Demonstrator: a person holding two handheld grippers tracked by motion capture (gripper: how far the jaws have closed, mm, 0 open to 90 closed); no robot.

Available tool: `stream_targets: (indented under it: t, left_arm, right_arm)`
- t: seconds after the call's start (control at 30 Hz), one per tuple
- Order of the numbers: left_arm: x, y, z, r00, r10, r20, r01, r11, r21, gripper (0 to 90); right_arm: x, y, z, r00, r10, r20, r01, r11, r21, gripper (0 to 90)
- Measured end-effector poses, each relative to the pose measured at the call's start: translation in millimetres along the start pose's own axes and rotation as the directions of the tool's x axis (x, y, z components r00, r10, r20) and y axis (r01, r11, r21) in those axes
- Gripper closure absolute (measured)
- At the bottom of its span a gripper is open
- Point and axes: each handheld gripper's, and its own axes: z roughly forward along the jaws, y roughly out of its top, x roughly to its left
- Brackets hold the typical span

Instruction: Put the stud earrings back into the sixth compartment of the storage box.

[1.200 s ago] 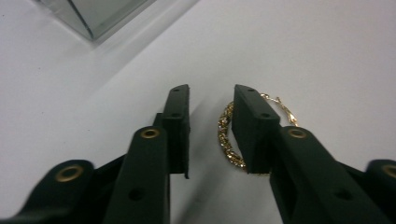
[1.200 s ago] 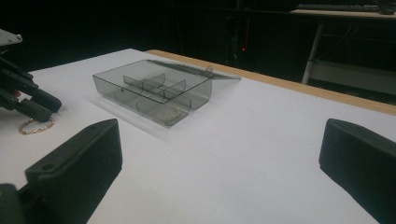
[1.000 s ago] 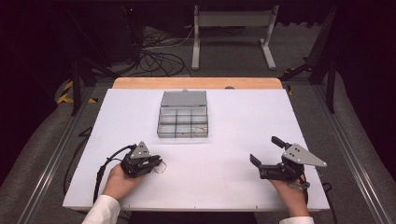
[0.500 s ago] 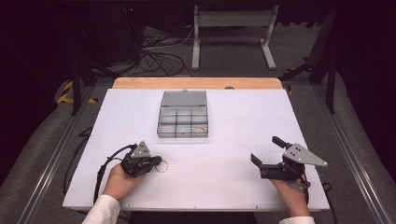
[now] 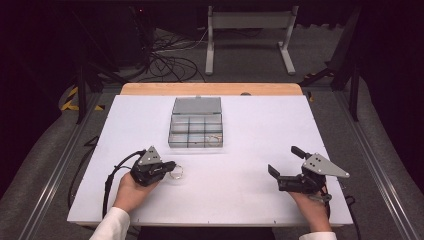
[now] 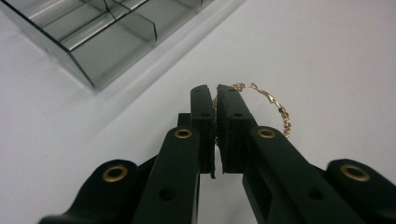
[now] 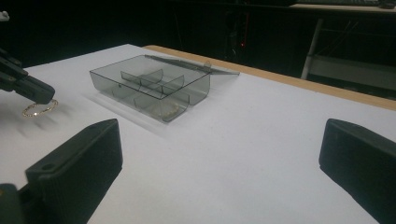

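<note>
High view: left tongs (image 5: 169,169) clamp a gold bracelet (image 5: 176,173) on the white table (image 5: 240,145), near the open box (image 5: 196,129). Left gripper view: closed jaws pinch the chain. Right gripper view: right tongs (image 7: 219,172) stand wide, empty.

The compartment box (image 5: 195,126) sits mid-table (image 5: 250,125), the bracelet (image 5: 176,173) before it to the left.
</note>
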Motion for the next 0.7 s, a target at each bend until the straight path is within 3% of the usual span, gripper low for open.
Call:
stream_targets:
  t: [0.43,0.7]
  left_arm:
    - [2.4,28.7,1.3,1.0000,-0.006,0.003,0.006,0.9988,-0.048,86.1]
    - [5.2,45.1,6.1,0.9998,-0.004,-0.018,0.002,0.9970,-0.078,86.2]
  right_arm:
    - [-0.4,0.1,-0.1,1.0000,0.000,0.000,0.000,1.000,0.003,0.0]
    - [-1.9,0.3,-0.3,0.9999,0.002,0.011,-0.002,1.000,0.012,0.0]
